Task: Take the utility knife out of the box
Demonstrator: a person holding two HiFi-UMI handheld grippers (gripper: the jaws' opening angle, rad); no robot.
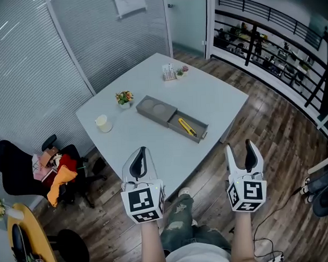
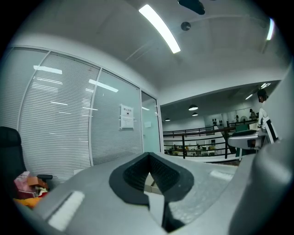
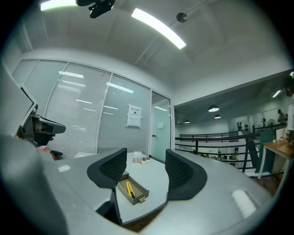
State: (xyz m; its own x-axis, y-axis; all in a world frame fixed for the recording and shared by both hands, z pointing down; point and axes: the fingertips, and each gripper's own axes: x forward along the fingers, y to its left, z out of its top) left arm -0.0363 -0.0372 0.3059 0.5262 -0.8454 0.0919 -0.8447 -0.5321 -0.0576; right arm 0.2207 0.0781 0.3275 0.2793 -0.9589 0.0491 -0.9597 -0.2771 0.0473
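1. Inside the open tray of the grey box (image 1: pixel 152 108): yellow utility knife (image 1: pixel 187 127), lying flat and lengthwise along the tray, clear of both tools.
2. Box position: flat on the table (image 1: pixel 216 99), near its middle, with the open tray end turned toward the near edge. Round recess visible in the closed top section.
3. Table surface: light grey, seen corner-on. Also carried on it:
   - pale cup (image 1: pixel 103 123) near the left corner;
   - small flower pot (image 1: pixel 124 97) between the cup and the box;
   - card stand (image 1: pixel 168 73) at the far corner.
4. Surroundings:
   - dark wood plank floor (image 1: pixel 271 135);
   - glass wall with closed blinds (image 1: pixel 38 62), with a paper sheet (image 1: pixel 129 3) fixed to it;
   - black railing (image 1: pixel 267 22) at the right;
   - black office chair (image 1: pixel 15 170) left of the table, loaded with red and orange clothing.
5. Left gripper (image 1: pixel 142 151): held low over the floor, just short of the table's near edge, pointing toward the table. Jaws closed, pad tips touching, nothing between them.
6. Right gripper (image 1: pixel 239 145): held level with the left one and well apart from it. Jaws spread and holding nothing. Box and knife seen far off through the gap in the right gripper view.
7. Both tools carried on bare forearms, marker cubes facing the head camera, well apart from the box.
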